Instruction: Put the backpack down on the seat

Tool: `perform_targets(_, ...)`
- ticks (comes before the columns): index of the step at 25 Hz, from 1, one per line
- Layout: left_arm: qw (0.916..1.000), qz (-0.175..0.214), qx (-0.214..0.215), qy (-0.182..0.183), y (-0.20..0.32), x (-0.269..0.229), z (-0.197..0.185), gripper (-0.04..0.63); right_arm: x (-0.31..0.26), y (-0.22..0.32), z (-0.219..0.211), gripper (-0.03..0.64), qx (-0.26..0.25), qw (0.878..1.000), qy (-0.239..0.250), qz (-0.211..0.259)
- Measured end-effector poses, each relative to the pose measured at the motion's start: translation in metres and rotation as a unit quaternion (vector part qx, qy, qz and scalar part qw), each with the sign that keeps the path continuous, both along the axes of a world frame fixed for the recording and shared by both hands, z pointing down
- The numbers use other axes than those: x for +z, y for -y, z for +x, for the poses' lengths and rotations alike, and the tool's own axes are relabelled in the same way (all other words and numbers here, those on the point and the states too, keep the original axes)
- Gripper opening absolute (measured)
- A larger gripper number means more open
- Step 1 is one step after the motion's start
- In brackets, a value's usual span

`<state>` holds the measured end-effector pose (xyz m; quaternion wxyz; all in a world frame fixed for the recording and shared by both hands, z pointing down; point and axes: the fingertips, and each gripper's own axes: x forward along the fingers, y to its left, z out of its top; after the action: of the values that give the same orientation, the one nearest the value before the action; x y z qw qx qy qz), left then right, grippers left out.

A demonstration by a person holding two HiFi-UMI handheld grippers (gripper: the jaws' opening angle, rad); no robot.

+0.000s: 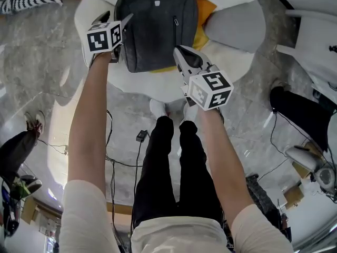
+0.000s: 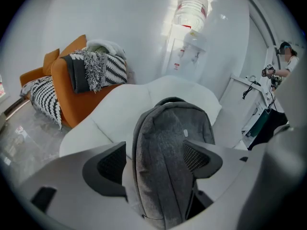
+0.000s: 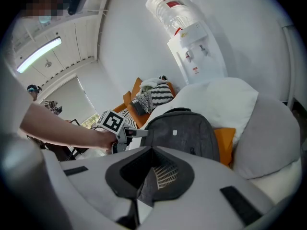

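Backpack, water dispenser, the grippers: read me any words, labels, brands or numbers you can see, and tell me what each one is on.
No text here can be read.
Backpack: small pale tag, too small to read.
Water dispenser: red and white stickers, too blurred to read.
Left gripper and right gripper: black-and-white square markers on the cubes, no letters.

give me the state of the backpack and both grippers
backpack: upright over the white seat, zip shut
left gripper: jaws apart, astride the backpack's side, with a gap at one pad
right gripper: shut on a fold of the backpack's fabric
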<state>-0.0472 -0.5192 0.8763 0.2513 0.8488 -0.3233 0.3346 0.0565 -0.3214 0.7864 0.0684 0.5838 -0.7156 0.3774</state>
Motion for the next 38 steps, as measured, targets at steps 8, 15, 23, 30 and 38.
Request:
perform_targets(8, 0.9995, -0.002, 0.031, -0.008, -0.04, -0.05, -0.002, 0.224, -0.04, -0.003, 0.008, 0.023, -0.005, 1.0, 0.001, 0.008)
perform_targets(15, 0.9994, 0.003, 0.035, -0.007, -0.085, -0.102, -0.003, 0.052, -0.079, -0.025, 0.011, 0.023, -0.023, 1.0, -0.004, 0.006)
perform_targets(23, 0.9981, -0.008, 0.036, -0.05, -0.151, -0.167, 0.02, 0.017, -0.12, -0.058, 0.019, 0.023, -0.026, 1.0, 0.004, 0.004)
perform_targets(30, 0.996, -0.008, 0.032, -0.083, -0.185, -0.227, 0.034, 0.017, -0.164, -0.077, 0.026, 0.023, -0.019, 1.0, 0.014, 0.015)
perform_targets(38, 0.9945, 0.025, 0.037, -0.095, -0.223, -0.305, 0.034, 0.017, -0.223, -0.105, 0.027, 0.023, -0.025, 0.999, 0.01, 0.034)
